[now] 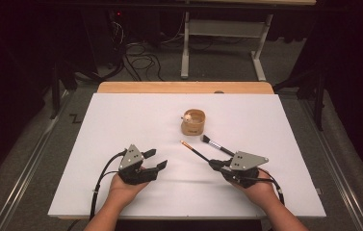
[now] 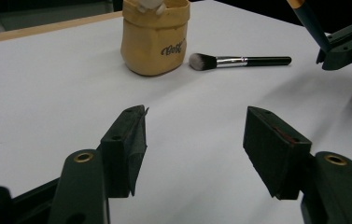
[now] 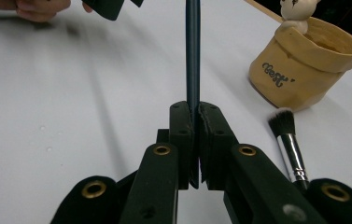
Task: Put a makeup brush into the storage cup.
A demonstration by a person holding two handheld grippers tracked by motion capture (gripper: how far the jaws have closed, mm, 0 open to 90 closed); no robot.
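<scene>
High view: right gripper (image 1: 216, 164) clamped a slim dark pencil (image 1: 193, 150) pointing up-left toward the tan cup (image 1: 193, 122); left gripper view: left gripper (image 2: 194, 135) half open, empty; right gripper view: pencil (image 3: 193, 51) ran straight ahead, cup (image 3: 304, 70) right.

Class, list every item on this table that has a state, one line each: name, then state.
Left gripper: open, nothing between its jaws.
Right gripper: shut on the thin dark brush.
Thin dark brush: held, raised off the table.
Makeup brush: lying flat, untouched.
Tan pouch: upright, open-topped, small figure at its rim.
</scene>
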